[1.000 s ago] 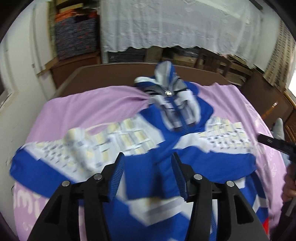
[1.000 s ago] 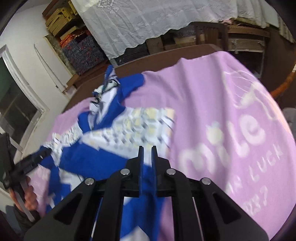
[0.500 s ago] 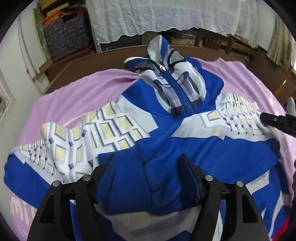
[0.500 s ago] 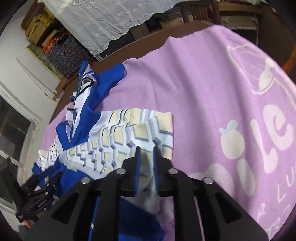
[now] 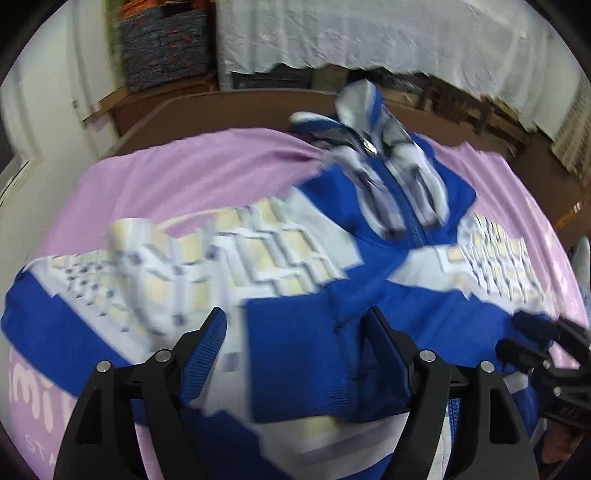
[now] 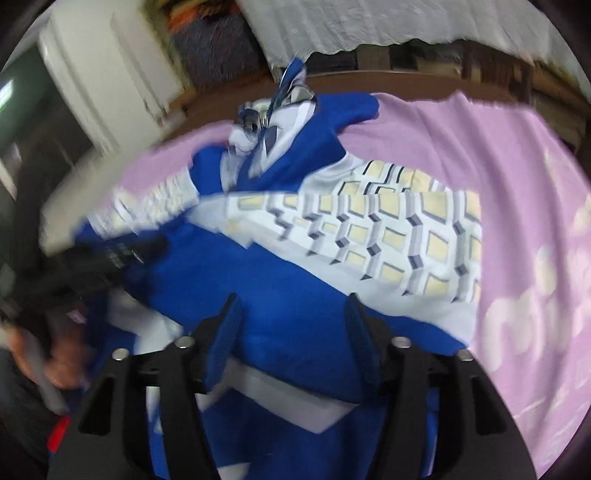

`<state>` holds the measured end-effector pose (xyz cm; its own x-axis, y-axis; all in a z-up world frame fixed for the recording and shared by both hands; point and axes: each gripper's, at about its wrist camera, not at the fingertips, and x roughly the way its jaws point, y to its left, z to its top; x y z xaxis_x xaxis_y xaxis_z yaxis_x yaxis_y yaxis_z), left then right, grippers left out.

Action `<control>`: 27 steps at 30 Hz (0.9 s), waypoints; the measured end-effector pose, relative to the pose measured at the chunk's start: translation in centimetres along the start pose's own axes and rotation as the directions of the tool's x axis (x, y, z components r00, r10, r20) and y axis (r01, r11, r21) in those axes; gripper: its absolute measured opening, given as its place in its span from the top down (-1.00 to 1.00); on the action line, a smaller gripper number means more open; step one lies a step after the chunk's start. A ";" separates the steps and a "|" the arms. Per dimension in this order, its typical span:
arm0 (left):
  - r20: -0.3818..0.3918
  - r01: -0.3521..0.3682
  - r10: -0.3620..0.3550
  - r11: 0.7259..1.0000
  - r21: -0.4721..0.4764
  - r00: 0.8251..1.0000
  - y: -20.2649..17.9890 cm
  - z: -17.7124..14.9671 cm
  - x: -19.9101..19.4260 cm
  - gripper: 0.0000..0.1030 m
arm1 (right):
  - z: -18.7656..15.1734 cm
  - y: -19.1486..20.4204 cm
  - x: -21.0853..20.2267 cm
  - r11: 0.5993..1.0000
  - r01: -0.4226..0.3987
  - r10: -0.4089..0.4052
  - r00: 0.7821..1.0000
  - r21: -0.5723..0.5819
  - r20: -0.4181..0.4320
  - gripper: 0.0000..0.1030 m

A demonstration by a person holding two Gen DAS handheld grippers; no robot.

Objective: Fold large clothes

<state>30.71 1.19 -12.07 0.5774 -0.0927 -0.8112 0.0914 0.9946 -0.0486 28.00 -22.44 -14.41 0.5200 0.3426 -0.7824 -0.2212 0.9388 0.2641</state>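
- The blue-and-white zip jacket (image 5: pixel 369 280) is spread front-up on a lilac printed blanket (image 5: pixel 207 173), its collar (image 5: pixel 364 122) toward 12 o'clock in the left wrist view and its hem toward 6 o'clock.
- Both sleeves are seen folded inward across the chest: the left sleeve (image 5: pixel 207 266) runs in from 9 o'clock, and its blue ribbed cuff (image 5: pixel 306 354) lies near the middle of the body.
- In the right wrist view, the right sleeve (image 6: pixel 388 236) is laid across from 3 o'clock, so the sleeve stage is judged done.
- The lengthwise fold of the body, hem toward collar, is judged still to be made; the jacket lies at full length.
- The left tool (image 5: pixel 295 347) is held wide apart, its jaws having just been opening; the cuff lies between them, unpinched, though one pad may brush it.
- The right tool (image 6: pixel 291 332) has jaws that have just been opening too; blue cloth lies under and between them, but nothing is gripped.
- The blanket covers a brown desk (image 5: pixel 221 107), whose bare edge shows at 12 o'clock.
- Beyond it, a white lace cloth (image 5: pixel 369 33) hangs over stacked furniture.
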 end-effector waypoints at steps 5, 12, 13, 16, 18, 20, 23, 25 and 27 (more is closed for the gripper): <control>0.050 -0.077 0.087 0.981 -0.177 0.995 6.4 -1.5 -3.9 -0.63 | -0.1 -0.3 0.3 1.000 -0.009 0.009 1.000 0.006 0.008 -0.16; -0.043 -0.162 0.158 0.895 -0.415 0.987 16.7 -5.9 -6.4 -0.63 | -0.4 0.5 0.0 1.000 -0.007 0.007 1.000 -0.016 0.012 -0.32; -0.061 -0.156 0.144 0.875 -0.459 0.988 18.1 -6.3 -6.3 -0.63 | -0.4 0.5 -0.1 1.000 -0.006 0.006 1.000 -0.015 0.011 -0.32; -0.045 -0.093 0.083 0.814 -0.573 0.996 21.1 -7.3 -6.4 -0.63 | -0.4 0.3 -0.2 1.000 -0.021 0.021 1.000 -0.002 0.008 -0.38; -0.031 -0.085 0.083 0.801 -0.592 0.996 21.6 -7.2 -6.6 -0.63 | -0.4 0.2 -0.2 1.000 -0.030 0.029 1.000 0.004 0.008 -0.43; -0.019 -0.060 0.060 0.799 -0.598 0.998 21.6 -6.6 -5.9 -0.63 | -0.4 0.3 -0.1 1.000 -0.029 0.029 1.000 -0.002 0.008 -0.45; 0.004 -0.076 0.100 0.787 -0.613 0.995 22.2 -5.4 -5.1 -0.63 | -0.4 0.5 -0.1 1.000 -0.023 0.023 1.000 -0.015 0.009 -0.50; 0.027 -0.063 0.101 0.782 -0.621 0.995 22.7 -5.1 -4.8 -0.63 | -0.5 0.6 0.0 1.000 -0.023 0.024 1.000 -0.020 0.009 -0.52; 0.069 -0.022 0.087 0.766 -0.643 0.994 23.6 -4.8 -4.6 -0.63 | -0.5 0.7 0.0 0.999 -0.021 0.021 1.000 -0.024 0.010 -0.55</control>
<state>26.33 25.34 -12.32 0.6381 -0.0093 -0.7699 -0.4640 0.7933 -0.3941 27.44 -21.77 -14.54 0.5236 0.3629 -0.7708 -0.2516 0.9303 0.2671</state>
